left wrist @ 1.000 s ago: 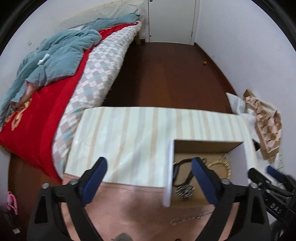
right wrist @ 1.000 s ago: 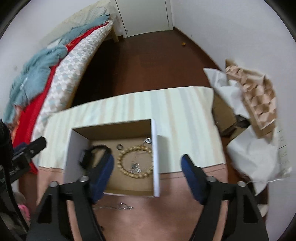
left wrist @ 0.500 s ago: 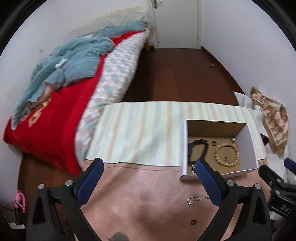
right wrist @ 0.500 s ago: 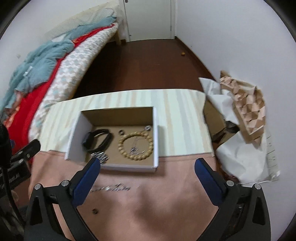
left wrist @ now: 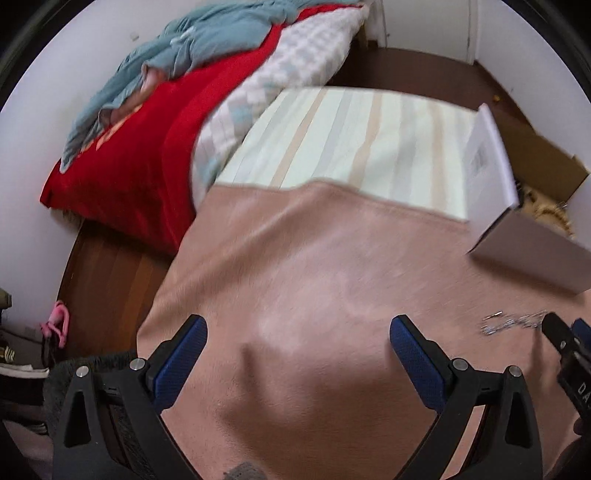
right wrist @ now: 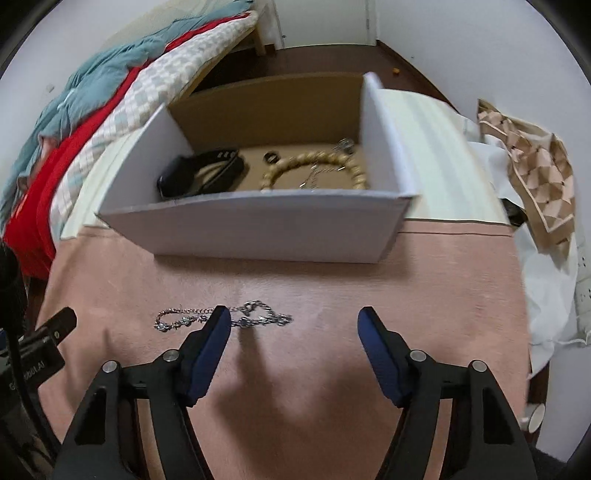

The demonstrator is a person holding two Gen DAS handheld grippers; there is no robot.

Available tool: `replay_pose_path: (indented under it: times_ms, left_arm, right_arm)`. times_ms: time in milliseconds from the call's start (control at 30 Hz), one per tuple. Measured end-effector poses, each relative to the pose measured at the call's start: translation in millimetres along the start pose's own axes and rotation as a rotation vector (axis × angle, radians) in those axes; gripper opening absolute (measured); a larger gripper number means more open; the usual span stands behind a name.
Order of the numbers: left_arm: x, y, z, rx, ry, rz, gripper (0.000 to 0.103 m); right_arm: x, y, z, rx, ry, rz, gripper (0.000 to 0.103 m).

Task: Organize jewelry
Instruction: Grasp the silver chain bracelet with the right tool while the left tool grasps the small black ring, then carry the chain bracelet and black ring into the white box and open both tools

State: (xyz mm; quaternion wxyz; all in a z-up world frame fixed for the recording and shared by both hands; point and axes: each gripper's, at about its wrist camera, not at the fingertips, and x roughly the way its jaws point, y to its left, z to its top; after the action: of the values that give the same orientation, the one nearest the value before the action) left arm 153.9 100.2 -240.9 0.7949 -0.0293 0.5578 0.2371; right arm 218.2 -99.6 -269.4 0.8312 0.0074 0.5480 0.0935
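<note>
Leftward, the left gripper [left wrist: 297, 338] is spread wide over pink cloth [left wrist: 314, 266]; the silver chain [left wrist: 517, 320] lies far right. Right gripper [right wrist: 293, 321] (fingers apart): chain [right wrist: 221, 318] at its left fingertip [right wrist: 219, 319], near the box [right wrist: 258, 225].

A home bedroom: a bed [left wrist: 155, 122] with a red cover [left wrist: 122, 155], a teal quilt [right wrist: 85, 99] and a checkered mattress [right wrist: 147, 88] stands against a white wall, on a dark wood floor [right wrist: 325, 62], with a white door [right wrist: 317, 22] beyond.
</note>
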Motion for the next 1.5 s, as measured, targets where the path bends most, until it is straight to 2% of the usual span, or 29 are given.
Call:
replay_pose_path:
  times_ms: [67, 100, 133, 167, 233, 467, 567, 700, 967, 1000, 1067, 1100, 1167, 1200, 1267, 1367, 1500]
  left_arm:
    - [5.4, 3.7, -1.9, 0.003, 0.005, 0.014, 0.101]
    - [6.9, 6.0, -2.4, 0.005, 0.006, 0.019, 0.101]
    - [8.7, 7.5, -4.4, 0.007, 0.005, 0.019, 0.101]
    - [9.7, 8.9, -5.0, 0.009, 0.004, 0.021, 0.101]
    - [9.2, 9.2, -6.6, 0.023, -0.002, 0.027, 0.101]
    - [-6.0, -0.4, -15.4, 0.082, -0.033, -0.002, 0.101]
    - [-15.1, -13.6, -21.9, 0.114, -0.039, -0.050, 0.101]
    - [-24.3, -43.6, -37.6, 0.193, -0.022, -0.149, 0.101]
    - [-22.1, -90.8, -56.8, 0.303, 0.021, -0.223, 0.098]
    - [-22.6, -94.0, -57.2, 0.313, 0.014, -0.231, 0.095]
    - [-26.2, -97.8, -57.6, 0.329, -0.002, -0.246, 0.078]
    - [-27.8, -99.6, -57.3, 0.333, -0.009, -0.252, 0.073]
    - [-31.0, -103.9, -57.3, 0.343, -0.014, -0.266, 0.053]
    - [-32.4, -105.9, -57.0, 0.348, -0.016, -0.275, 0.046]
    - [-34.6, -110.3, -56.7, 0.360, -0.020, -0.290, 0.020]
    - [-36.4, -117.2, -57.9, 0.385, -0.028, -0.297, 0.009]
    - [-37.8, -118.2, -58.6, 0.396, -0.039, -0.310, 0.009]
  right_arm:
    - [1.8, 12.7, -4.2, -0.067, -0.042, -0.063, 0.057]
    - [0.0, 15.6, -5.9, -0.079, -0.056, -0.043, 0.037]
    - [-1.3, 18.8, -7.1, -0.090, -0.059, -0.023, 0.024]
    - [-2.6, 23.3, -8.1, -0.105, -0.055, -0.024, 0.017]
    - [-5.6, 26.4, -11.6, -0.121, -0.055, -0.043, 0.016]
    - [-43.7, -23.6, -32.8, 0.059, -0.064, 0.040, 0.016]
    - [-64.1, -46.0, -40.5, 0.112, -0.075, 0.057, 0.016]
    - [-78.1, -54.7, -46.2, 0.129, -0.083, 0.051, 0.016]
    - [-68.6, -76.8, -65.8, 0.181, -0.051, 0.018, 0.016]
    - [-66.6, -78.9, -67.6, 0.185, -0.044, 0.012, 0.016]
    - [-62.9, -81.7, -70.3, 0.197, -0.032, 0.014, 0.016]
    - [-61.4, -82.6, -71.3, 0.199, -0.029, 0.011, 0.016]
    - [-59.3, -83.9, -72.1, 0.203, -0.025, 0.013, 0.016]
    - [-58.4, -84.0, -72.3, 0.205, -0.023, 0.013, 0.016]
    - [-56.8, -84.0, -72.4, 0.207, -0.021, 0.013, 0.016]
    - [-57.0, -82.6, -72.3, 0.202, -0.023, 0.014, 0.016]
    - [-61.7, -81.6, -70.7, 0.200, -0.033, 0.021, 0.016]
